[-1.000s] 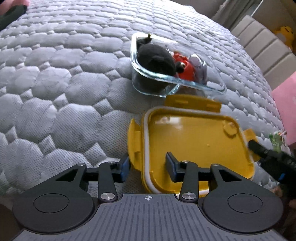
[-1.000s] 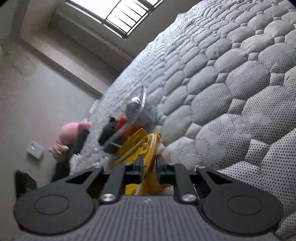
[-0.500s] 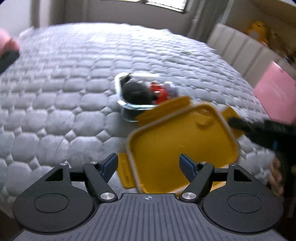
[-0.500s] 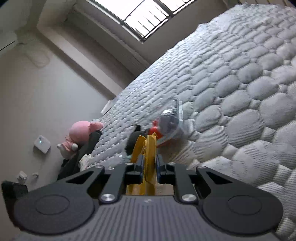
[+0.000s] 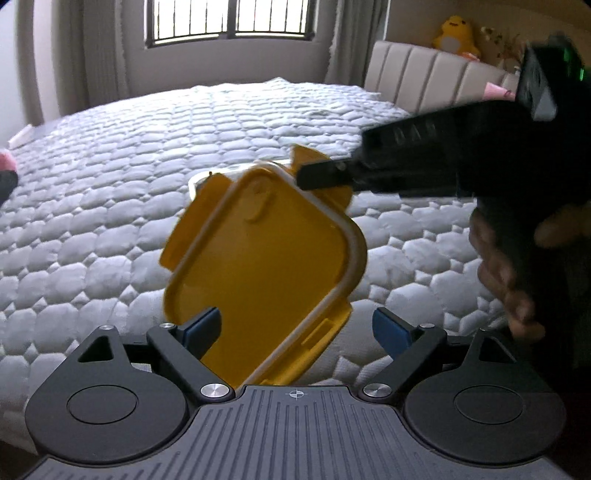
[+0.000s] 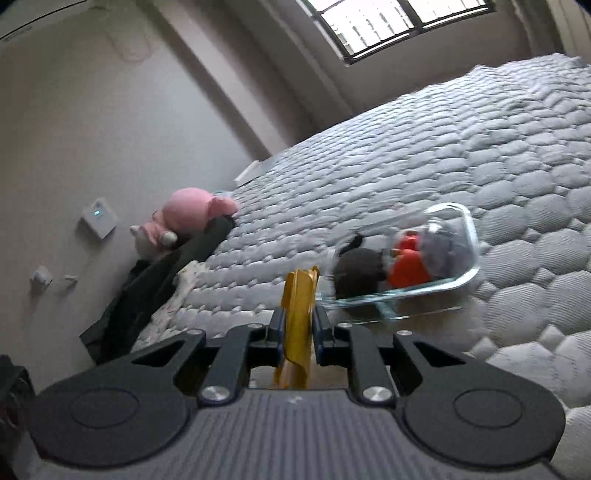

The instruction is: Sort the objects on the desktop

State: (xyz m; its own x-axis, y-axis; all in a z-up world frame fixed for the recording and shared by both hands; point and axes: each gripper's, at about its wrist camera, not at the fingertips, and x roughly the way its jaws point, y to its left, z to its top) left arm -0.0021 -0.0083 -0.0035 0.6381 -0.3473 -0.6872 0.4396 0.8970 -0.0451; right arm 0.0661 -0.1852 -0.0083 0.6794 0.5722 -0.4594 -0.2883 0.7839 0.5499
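A yellow container lid (image 5: 266, 266) with a white seal hangs tilted in the air above the quilted bed. My right gripper (image 6: 299, 328) is shut on its edge, seen end-on as a thin yellow strip (image 6: 300, 295). In the left wrist view that right gripper (image 5: 321, 175) reaches in from the right, held by a hand (image 5: 506, 273). My left gripper (image 5: 295, 328) stands open, its blue pads either side of the lid's lower part without clamping it. The clear glass container (image 6: 439, 258) lies on the bed holding a black soft item (image 6: 358, 269), a red item (image 6: 406, 266) and a grey one.
The grey quilted mattress (image 5: 147, 166) fills most of both views. A pink plush toy (image 6: 188, 210) and dark clothing (image 6: 159, 280) lie at the bed's far edge by the wall. A padded headboard (image 5: 424, 77) with a yellow plush (image 5: 454, 35) stands at the back right.
The right gripper has lifted the yellow lid off the bed and tilted it upright. My left gripper has let go of the lid, opened wide and pulled up and back.
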